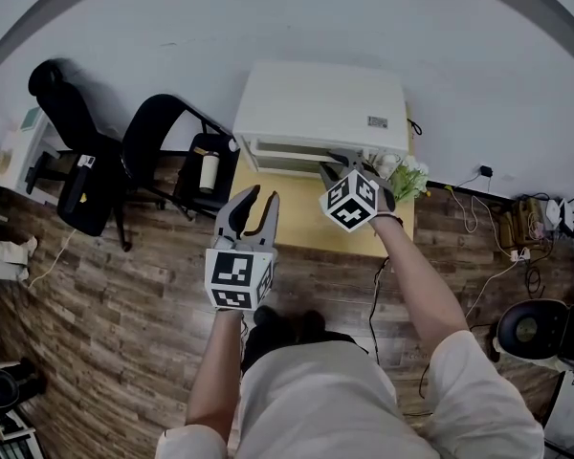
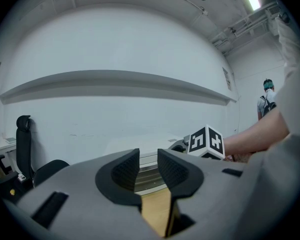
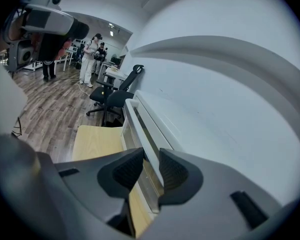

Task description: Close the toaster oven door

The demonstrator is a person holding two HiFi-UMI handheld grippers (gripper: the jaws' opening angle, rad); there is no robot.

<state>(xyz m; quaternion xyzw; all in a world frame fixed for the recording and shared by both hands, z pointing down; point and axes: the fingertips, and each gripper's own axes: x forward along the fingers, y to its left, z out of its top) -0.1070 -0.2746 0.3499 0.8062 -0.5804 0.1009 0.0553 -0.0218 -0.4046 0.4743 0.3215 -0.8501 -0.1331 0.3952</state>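
A white toaster oven [image 1: 320, 103] stands at the back of a light wooden table [image 1: 277, 213], against the white wall. My right gripper [image 1: 337, 163] reaches the right part of its front. In the right gripper view the white door handle [image 3: 140, 126] runs between the pads, and my right gripper [image 3: 151, 156] is shut on it. The door stands close to upright; whether it sits fully home I cannot tell. My left gripper [image 1: 260, 199] hovers over the table's front left, open, with nothing between its fingers. In the left gripper view my left gripper [image 2: 148, 156] faces the oven [image 2: 140, 145].
Two black office chairs [image 1: 77, 161] [image 1: 177, 151] stand left of the table on the wood floor. A small green plant [image 1: 407, 175] sits at the table's right end. Cables [image 1: 478, 208] and a black round stool [image 1: 536, 328] lie to the right. People [image 3: 87, 59] stand far off.
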